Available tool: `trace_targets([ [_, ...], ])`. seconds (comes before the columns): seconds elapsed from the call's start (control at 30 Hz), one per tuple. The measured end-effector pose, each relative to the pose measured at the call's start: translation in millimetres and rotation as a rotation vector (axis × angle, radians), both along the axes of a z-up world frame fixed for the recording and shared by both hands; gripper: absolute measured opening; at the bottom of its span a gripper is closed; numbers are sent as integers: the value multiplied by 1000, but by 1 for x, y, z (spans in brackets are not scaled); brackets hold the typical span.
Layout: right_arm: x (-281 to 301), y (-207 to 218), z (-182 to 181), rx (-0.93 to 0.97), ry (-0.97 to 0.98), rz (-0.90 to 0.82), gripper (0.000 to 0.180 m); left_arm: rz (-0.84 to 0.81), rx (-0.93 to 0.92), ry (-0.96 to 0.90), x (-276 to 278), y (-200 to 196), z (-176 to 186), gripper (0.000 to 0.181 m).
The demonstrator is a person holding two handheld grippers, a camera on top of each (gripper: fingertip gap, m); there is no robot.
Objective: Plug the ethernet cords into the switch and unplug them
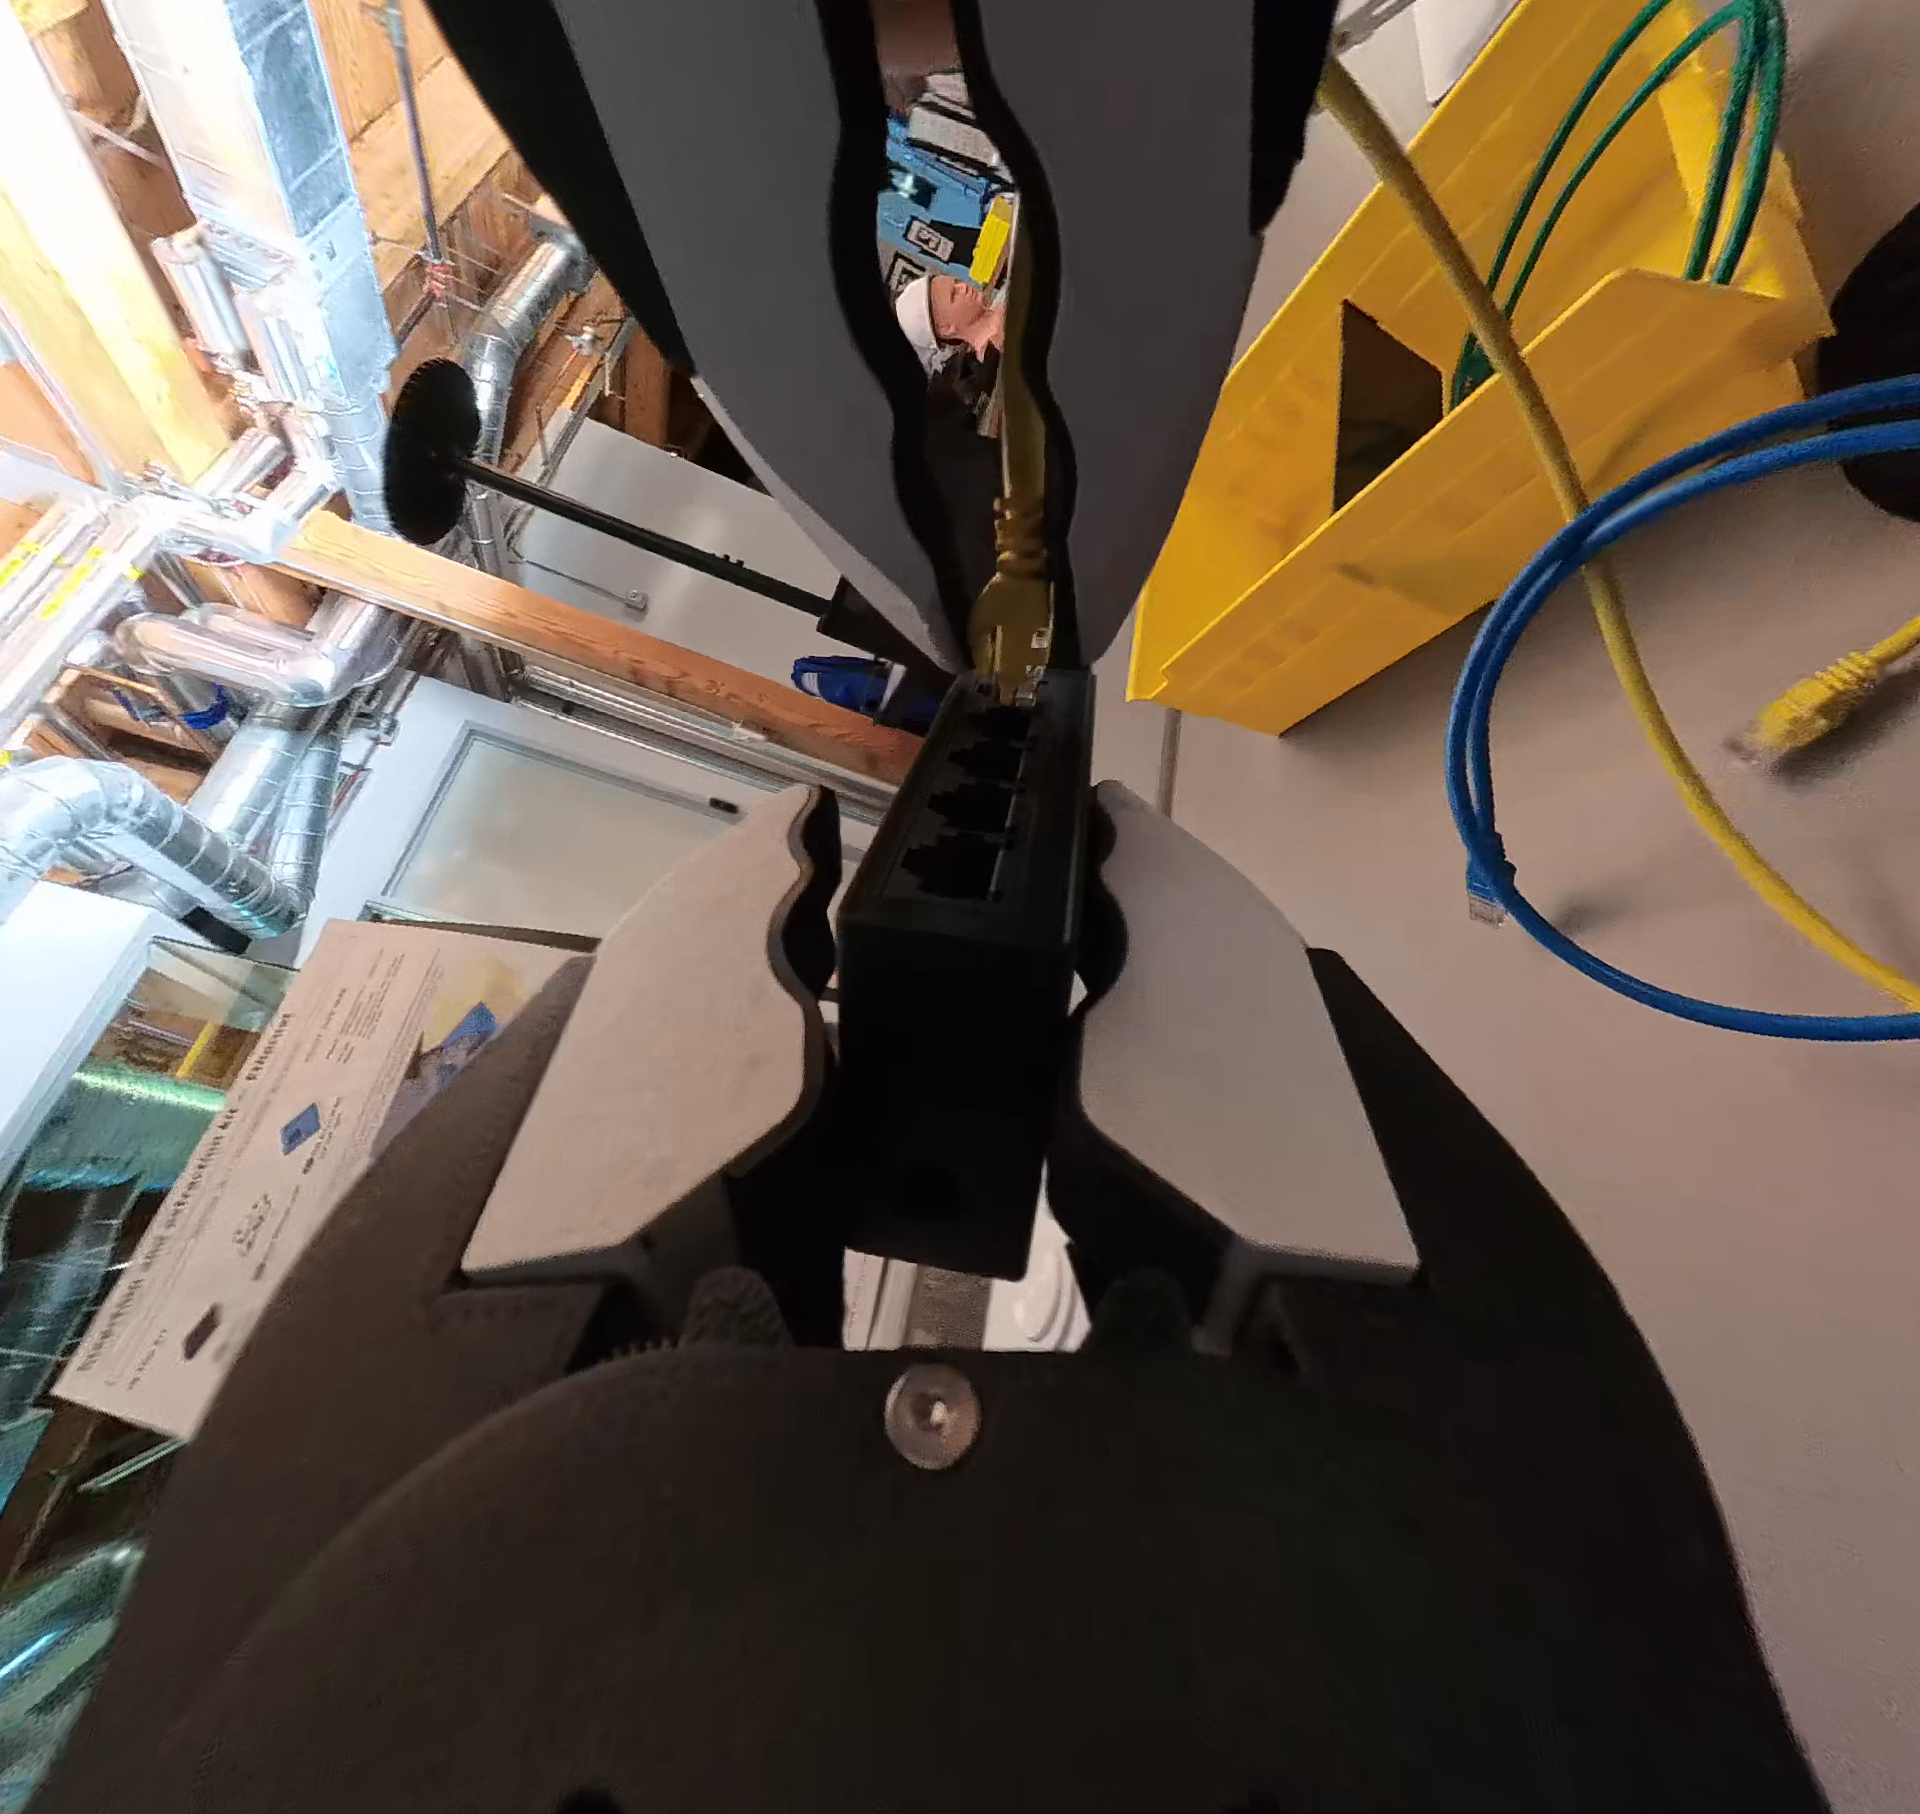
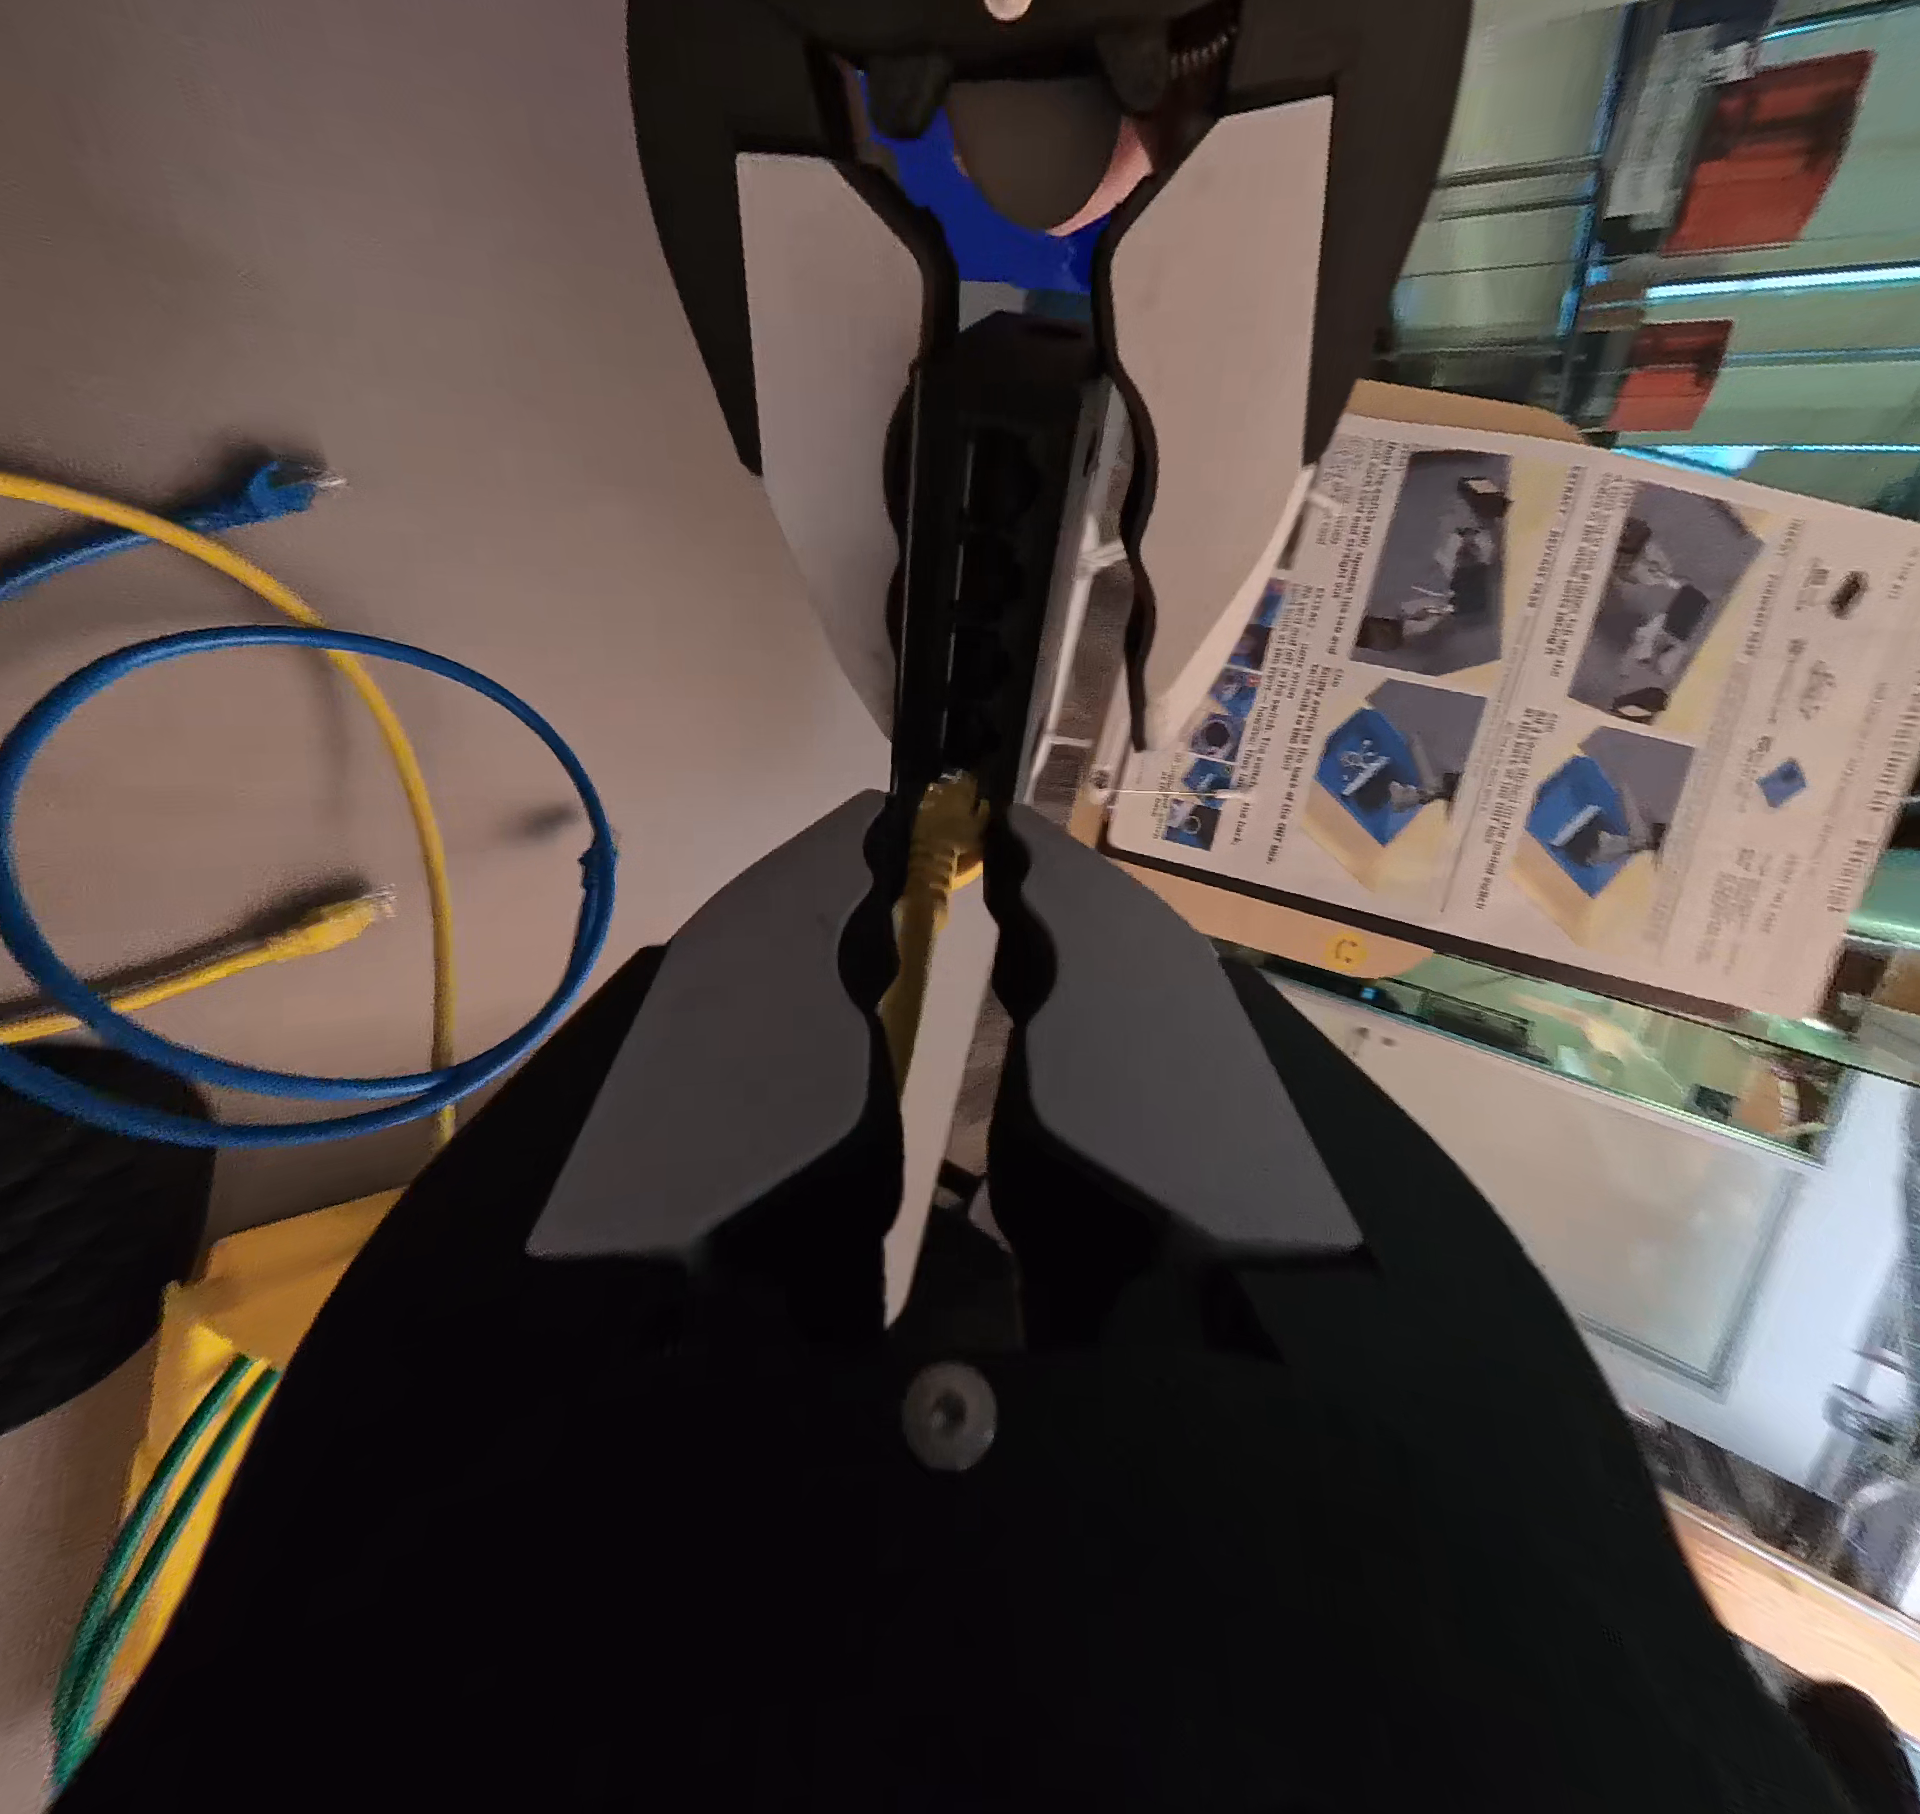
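Observation:
My left gripper [image 1: 961, 814] is shut on a black ethernet switch [image 1: 961, 943], held off the grey table with its row of ports facing up and away. My right gripper [image 2: 940, 819] is shut on the plug end of a yellow ethernet cord [image 2: 935, 855]. The plug tip sits at the switch's end port [image 1: 1013, 684]; I cannot tell how deep it is. The right gripper [image 1: 1023, 647] shows at the top of the left wrist view, and the left gripper [image 2: 1023, 559] at the top of the right wrist view, around the switch [image 2: 982, 580].
A blue cord [image 1: 1538, 808] and the yellow cord's loose end [image 1: 1808, 704] lie looped on the grey table [image 1: 1558, 1245]. A yellow bin [image 1: 1455, 476] holds a green cord [image 1: 1704, 102]. A printed instruction sheet [image 2: 1538, 694] lies at the table edge. A black round object [image 2: 83, 1234] sits near the bin. The tips of both grippers are at nearly the same place.

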State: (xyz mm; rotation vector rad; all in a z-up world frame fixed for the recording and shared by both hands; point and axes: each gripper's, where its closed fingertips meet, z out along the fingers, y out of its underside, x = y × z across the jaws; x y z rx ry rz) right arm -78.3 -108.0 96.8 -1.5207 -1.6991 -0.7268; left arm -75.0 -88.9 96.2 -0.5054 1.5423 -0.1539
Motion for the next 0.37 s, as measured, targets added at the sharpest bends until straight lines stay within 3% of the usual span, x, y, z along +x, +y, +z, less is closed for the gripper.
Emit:
trace_targets([
  [0.33,2,1,-2,-187,-74,-17,16,10,-46,31,1,3,-3,44],
  [0.37,2,1,-2,-198,-88,-20,16,69,-46,19,0,12,-1,43],
])
